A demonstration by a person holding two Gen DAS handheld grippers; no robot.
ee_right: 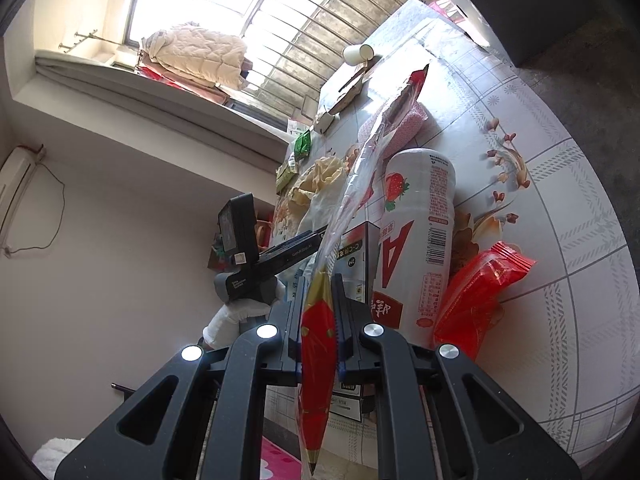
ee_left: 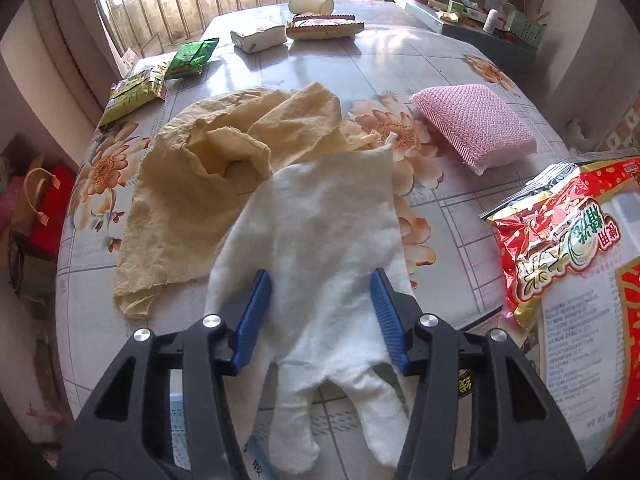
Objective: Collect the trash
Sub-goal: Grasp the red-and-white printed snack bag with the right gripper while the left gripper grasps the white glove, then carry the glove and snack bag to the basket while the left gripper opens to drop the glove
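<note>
Right tongs (ee_right: 318,300) pinch the snack bag (ee_right: 320,344) edge-on, lengthwise.

floral-clothed table (ee_left: 472,68) under yellow cloth (ee_left: 192,184), pink sponge (ee_left: 476,124), wrappers (ee_left: 192,58)

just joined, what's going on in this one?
Trash pickup on a cluttered table. The right gripper is shut on a red snack bag, holding it up edge-on. The left gripper is open, its fingers straddling a white glove lying flat. Yellow cloth, pink sponge and wrappers still lie around.
</note>
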